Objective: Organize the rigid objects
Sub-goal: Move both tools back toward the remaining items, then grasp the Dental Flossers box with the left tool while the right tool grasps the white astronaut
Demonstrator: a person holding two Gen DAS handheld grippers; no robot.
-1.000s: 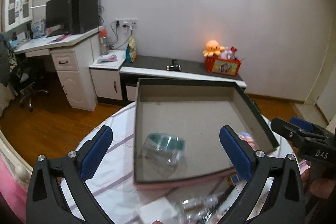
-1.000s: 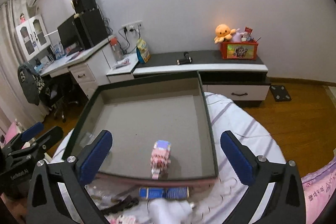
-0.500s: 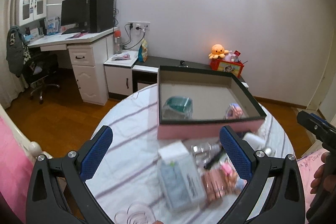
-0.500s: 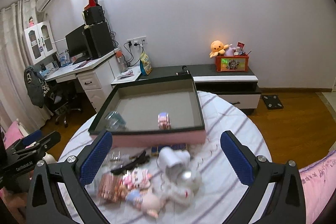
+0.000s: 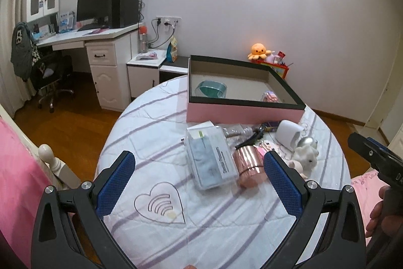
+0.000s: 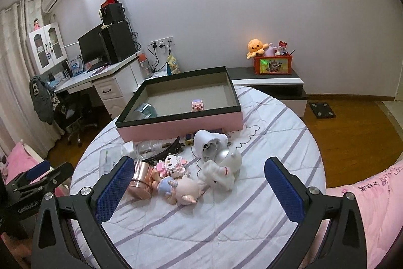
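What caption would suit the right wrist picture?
Open right claw hovers over toys heaped before a pink box on a striped round bed.

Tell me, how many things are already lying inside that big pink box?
2. A teal roll in clear wrap lies near the pink box's left front corner; a small pink block toy sits toward the front middle. The front wall may hide something low.

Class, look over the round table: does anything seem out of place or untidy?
Yes. Only two items lie in the pink box; a jumble sits loose before it, including a rose-gold cylinder on its side and toppled figurines.
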